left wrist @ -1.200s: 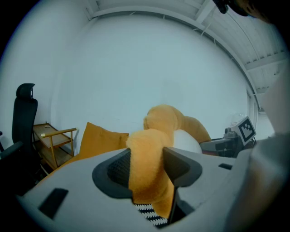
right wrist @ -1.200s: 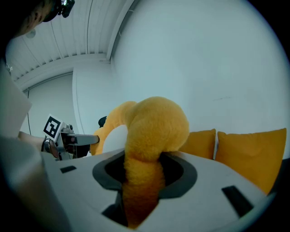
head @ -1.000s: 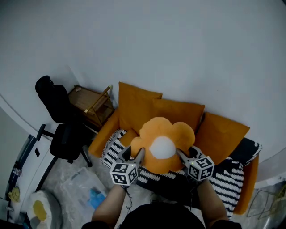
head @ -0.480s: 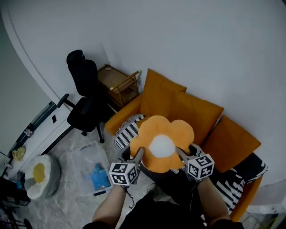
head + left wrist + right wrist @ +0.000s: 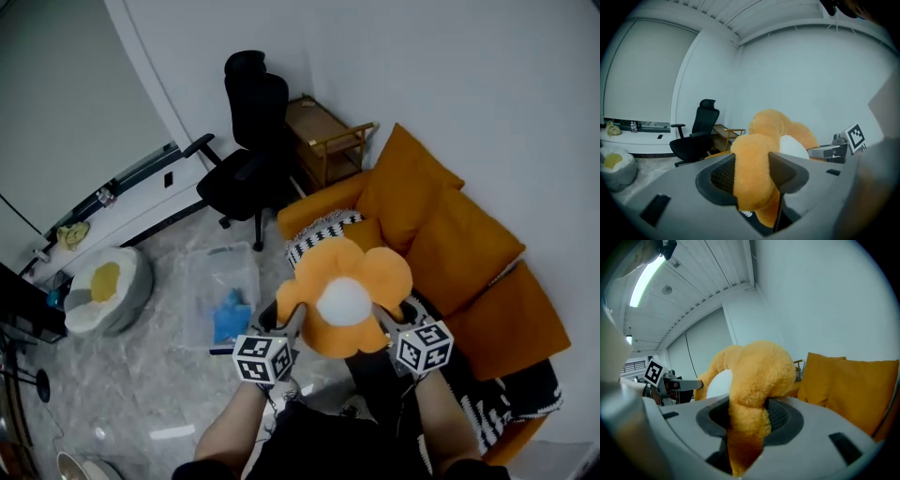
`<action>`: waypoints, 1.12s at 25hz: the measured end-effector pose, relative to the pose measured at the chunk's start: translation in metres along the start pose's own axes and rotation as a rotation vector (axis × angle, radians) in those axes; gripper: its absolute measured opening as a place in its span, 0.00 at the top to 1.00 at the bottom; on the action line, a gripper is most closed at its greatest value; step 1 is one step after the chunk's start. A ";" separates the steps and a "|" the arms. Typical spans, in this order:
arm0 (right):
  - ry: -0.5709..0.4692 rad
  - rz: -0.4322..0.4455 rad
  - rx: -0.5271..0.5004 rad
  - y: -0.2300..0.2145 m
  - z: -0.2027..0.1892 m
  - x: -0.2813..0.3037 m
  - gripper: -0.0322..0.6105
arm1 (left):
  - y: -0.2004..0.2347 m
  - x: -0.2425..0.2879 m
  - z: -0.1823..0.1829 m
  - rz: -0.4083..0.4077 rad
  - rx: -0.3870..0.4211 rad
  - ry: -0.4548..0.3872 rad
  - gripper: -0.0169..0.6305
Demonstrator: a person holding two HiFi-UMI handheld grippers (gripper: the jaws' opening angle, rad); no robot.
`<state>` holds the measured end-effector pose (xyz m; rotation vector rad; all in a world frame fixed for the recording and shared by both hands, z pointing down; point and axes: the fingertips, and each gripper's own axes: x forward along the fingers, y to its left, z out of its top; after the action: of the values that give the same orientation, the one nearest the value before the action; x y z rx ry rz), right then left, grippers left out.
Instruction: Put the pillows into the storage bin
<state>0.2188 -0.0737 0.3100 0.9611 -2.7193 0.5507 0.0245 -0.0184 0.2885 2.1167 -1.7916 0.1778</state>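
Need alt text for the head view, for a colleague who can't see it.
The left hand-held gripper and the right hand-held gripper clamp a flower-shaped orange pillow. Beyond it: a clear storage bin on the floor, a black office chair, an orange sofa.

Around me: pale walls point(image 5: 469, 75), a grey marbled floor point(image 5: 141, 394), a black office chair point(image 5: 242, 180), a wooden side table point(image 5: 323, 131), an orange sofa point(image 5: 314, 208).

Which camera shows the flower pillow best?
The head view: it shows the whole flower pillow, white centre and all. Each gripper view shows mostly the one petal its own jaws pinch.
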 end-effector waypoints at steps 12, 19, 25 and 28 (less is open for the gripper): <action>0.073 0.179 -0.081 0.162 -0.001 0.122 0.69 | 0.164 -0.117 -0.004 0.190 -0.100 -0.067 0.66; 0.105 0.264 -0.135 0.263 -0.006 0.190 0.69 | 0.261 -0.187 -0.011 0.273 -0.145 -0.092 0.66; 0.126 0.332 -0.152 0.326 -0.015 0.237 0.69 | 0.322 -0.232 -0.018 0.345 -0.169 -0.113 0.66; 0.149 0.370 -0.170 0.351 -0.022 0.257 0.69 | 0.345 -0.250 -0.027 0.387 -0.195 -0.118 0.66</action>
<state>-0.2011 0.0428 0.3125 0.3614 -2.7620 0.4209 -0.3549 0.1775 0.2985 1.6635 -2.1779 -0.0250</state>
